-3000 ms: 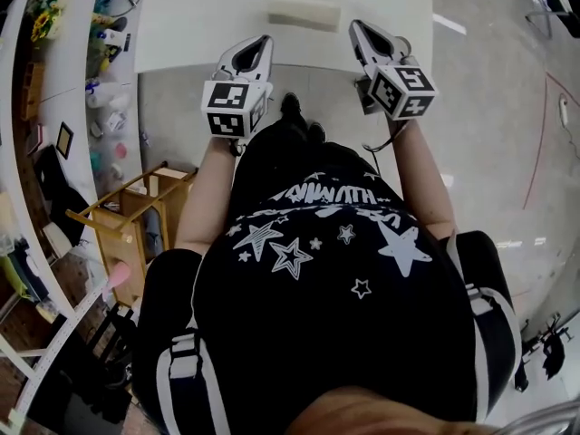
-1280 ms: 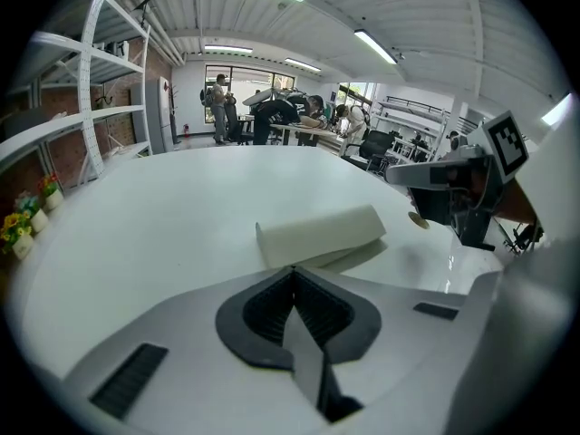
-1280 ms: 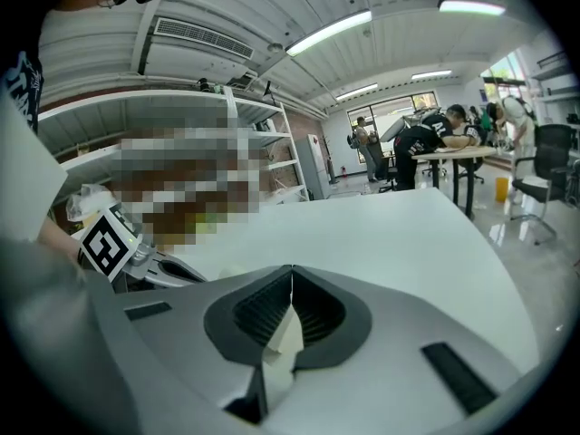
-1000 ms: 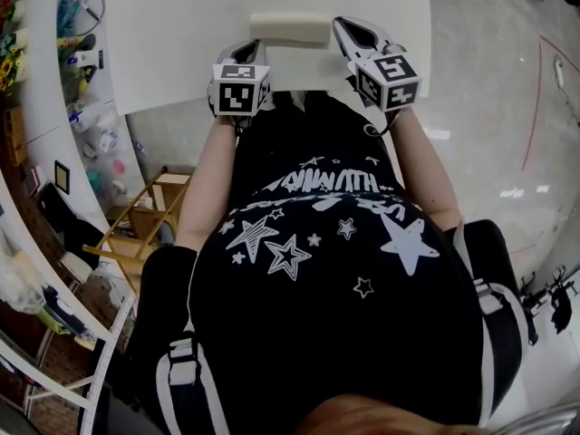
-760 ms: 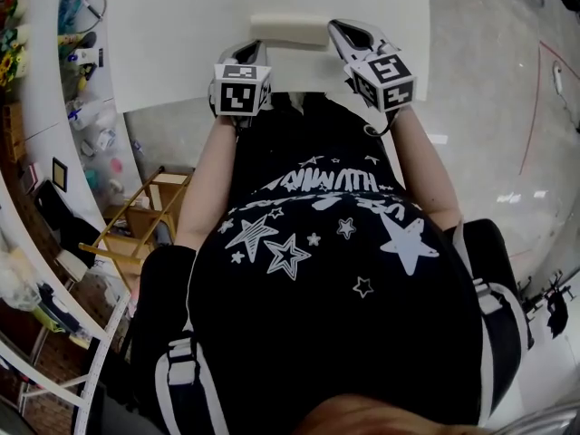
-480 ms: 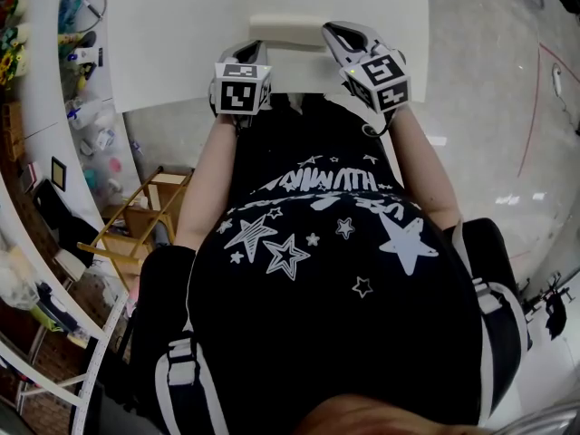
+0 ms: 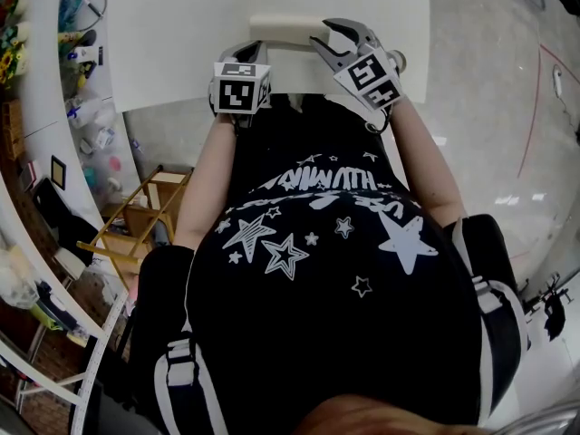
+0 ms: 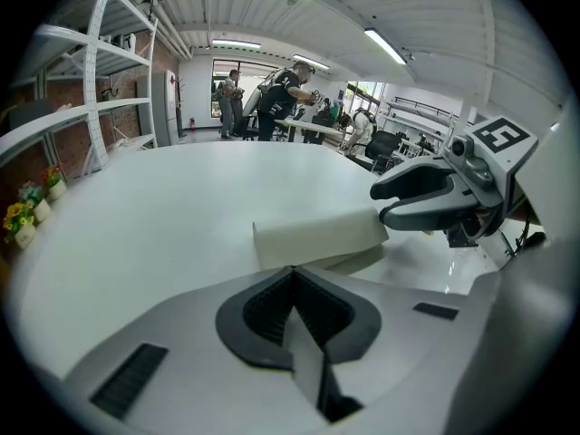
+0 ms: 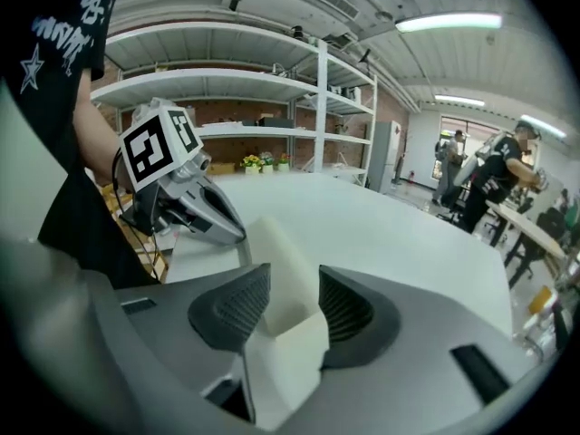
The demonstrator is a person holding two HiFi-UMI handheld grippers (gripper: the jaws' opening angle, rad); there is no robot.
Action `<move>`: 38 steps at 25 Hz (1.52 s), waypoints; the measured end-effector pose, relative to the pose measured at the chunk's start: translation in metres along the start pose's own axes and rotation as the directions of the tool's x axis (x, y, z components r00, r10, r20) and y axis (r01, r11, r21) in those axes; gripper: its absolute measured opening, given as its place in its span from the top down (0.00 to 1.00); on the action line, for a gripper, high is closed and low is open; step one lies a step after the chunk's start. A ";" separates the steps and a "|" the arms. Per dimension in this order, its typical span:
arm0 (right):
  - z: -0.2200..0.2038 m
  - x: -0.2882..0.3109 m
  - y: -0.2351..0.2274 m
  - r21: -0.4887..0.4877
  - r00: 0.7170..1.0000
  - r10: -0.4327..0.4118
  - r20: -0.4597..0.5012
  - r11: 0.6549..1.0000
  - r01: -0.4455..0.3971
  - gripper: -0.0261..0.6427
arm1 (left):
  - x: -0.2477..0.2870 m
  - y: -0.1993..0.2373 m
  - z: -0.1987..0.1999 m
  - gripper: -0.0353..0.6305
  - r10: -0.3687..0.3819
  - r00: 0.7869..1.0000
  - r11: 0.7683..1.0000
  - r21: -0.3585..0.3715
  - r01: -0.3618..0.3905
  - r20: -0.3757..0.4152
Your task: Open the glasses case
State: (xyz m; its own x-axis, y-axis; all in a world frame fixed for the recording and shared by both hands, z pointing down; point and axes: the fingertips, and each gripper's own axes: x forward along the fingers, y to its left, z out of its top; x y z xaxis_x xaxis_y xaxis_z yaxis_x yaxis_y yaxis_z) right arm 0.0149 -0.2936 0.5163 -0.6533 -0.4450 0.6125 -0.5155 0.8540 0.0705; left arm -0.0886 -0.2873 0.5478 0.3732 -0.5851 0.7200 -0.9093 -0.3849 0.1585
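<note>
A cream glasses case (image 7: 283, 28) lies near the front edge of the white table (image 7: 181, 25). In the left gripper view the case (image 8: 317, 234) looks slightly parted along its right side. My left gripper (image 7: 251, 52) is shut, its tip (image 8: 292, 270) right at the case's near left edge with nothing between the jaws. My right gripper (image 7: 332, 37) has just been opening its jaws. It now straddles the case's right end (image 9: 281, 270), and the pads stand close on either side of the case. The right gripper (image 8: 385, 202) also shows at the case's far end in the left gripper view.
The table's front edge runs just below both grippers, with the person's body against it. Shelves with small items line the left, and a wooden stool (image 7: 145, 216) stands below them. People stand at benches far behind (image 8: 281, 102).
The right gripper has rolled, shifted left onto the case's right end, and its jaws have parted. The left gripper has stayed at the case's left.
</note>
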 end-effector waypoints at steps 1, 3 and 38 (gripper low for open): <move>-0.001 0.002 0.002 -0.025 1.000 0.011 -0.009 1.000 -0.011 0.72 | 0.000 0.000 0.000 0.93 -0.001 1.000 1.000 0.000 0.001 -0.001; -0.002 0.007 0.005 -0.074 0.999 0.027 -0.025 0.997 -0.029 0.65 | 0.000 0.001 0.000 0.93 -0.002 1.000 1.000 0.001 0.002 -0.003; -0.022 0.034 0.008 -0.288 0.962 0.117 -0.248 0.939 -0.188 0.54 | 0.001 0.001 -0.001 0.93 -0.032 0.999 0.999 -0.028 0.032 -0.011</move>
State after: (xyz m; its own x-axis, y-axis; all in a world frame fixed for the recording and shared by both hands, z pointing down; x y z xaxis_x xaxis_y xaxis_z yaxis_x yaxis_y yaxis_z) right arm 0.0013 -0.2962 0.5546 -0.5511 -0.2614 0.7924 -0.2017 0.9632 0.1775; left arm -0.0895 -0.2874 0.5494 0.4001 -0.5642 0.7222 -0.9017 -0.3834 0.2000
